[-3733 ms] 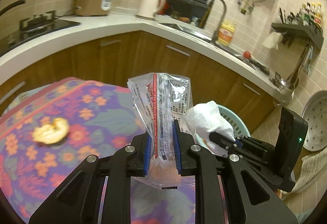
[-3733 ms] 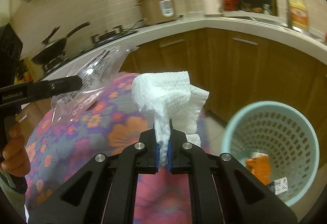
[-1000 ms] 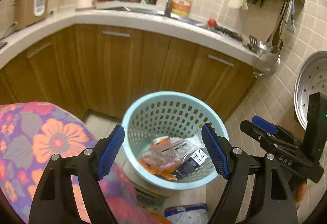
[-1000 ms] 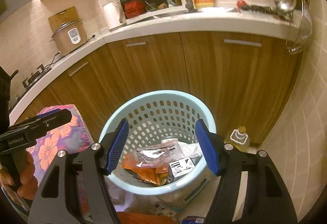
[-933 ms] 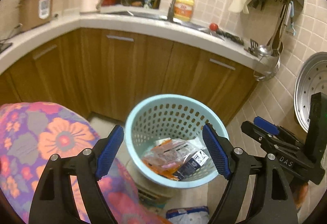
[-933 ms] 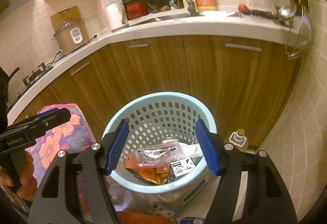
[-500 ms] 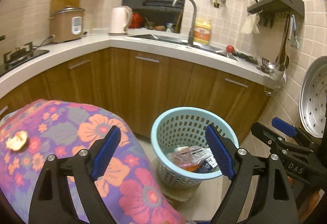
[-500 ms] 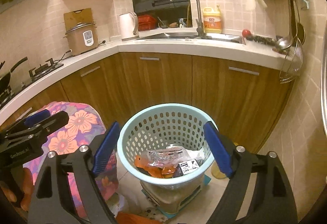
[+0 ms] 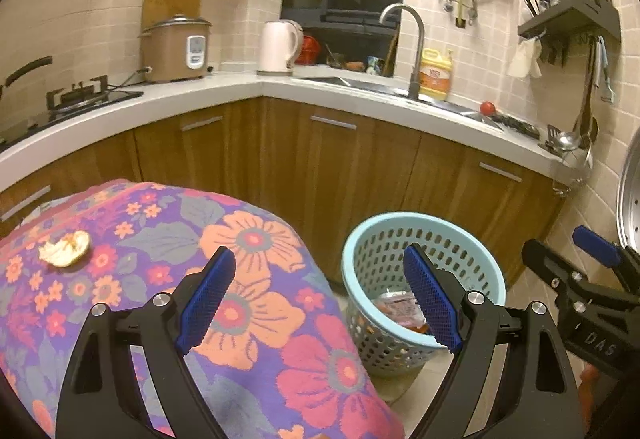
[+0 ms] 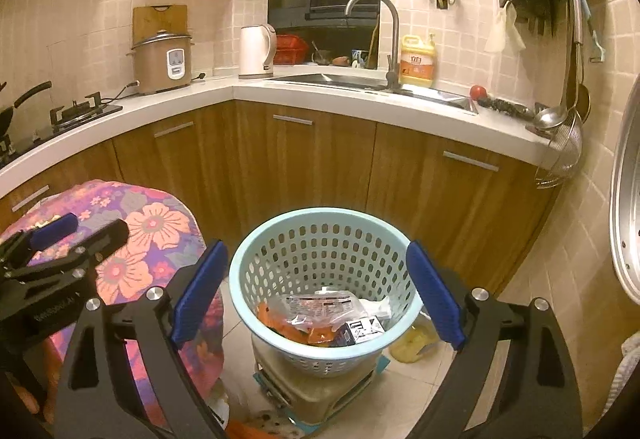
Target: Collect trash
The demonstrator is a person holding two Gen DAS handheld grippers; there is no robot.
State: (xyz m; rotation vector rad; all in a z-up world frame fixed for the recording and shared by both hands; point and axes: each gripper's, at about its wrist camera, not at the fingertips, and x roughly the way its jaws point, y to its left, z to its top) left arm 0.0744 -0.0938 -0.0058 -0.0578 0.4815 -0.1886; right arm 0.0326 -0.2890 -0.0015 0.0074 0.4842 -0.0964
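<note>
A light-blue perforated basket [image 10: 320, 213] stands on the floor with wrappers and a white tissue [image 10: 320, 309] inside. My right gripper [image 10: 316, 245] hovers before it; its jaws are opening with nothing held between them. In the left wrist view my left gripper [image 9: 316, 251] is wide open and empty, straddling the flowered tablecloth's [image 9: 256, 239] edge and the basket [image 9: 420, 219]. A pale food scrap [image 9: 64, 247] lies on the cloth at the far left. Each gripper shows in the other's view: right gripper [image 9: 568, 245], left gripper [image 10: 86, 229].
Wooden cabinets [image 10: 304, 159] under a white counter [image 10: 200, 95] curve behind the basket. The basket rests on a low box [image 10: 316, 387]. A yellow bottle [image 10: 408, 347] lies on the floor tiles to its right. A round steel tray [image 10: 624, 207] leans at the right edge.
The plastic wrapper and the paper towel have left my jaws and lie in the basket. Both grippers drew back from above it; the left view swung left onto the table. The right jaws widened.
</note>
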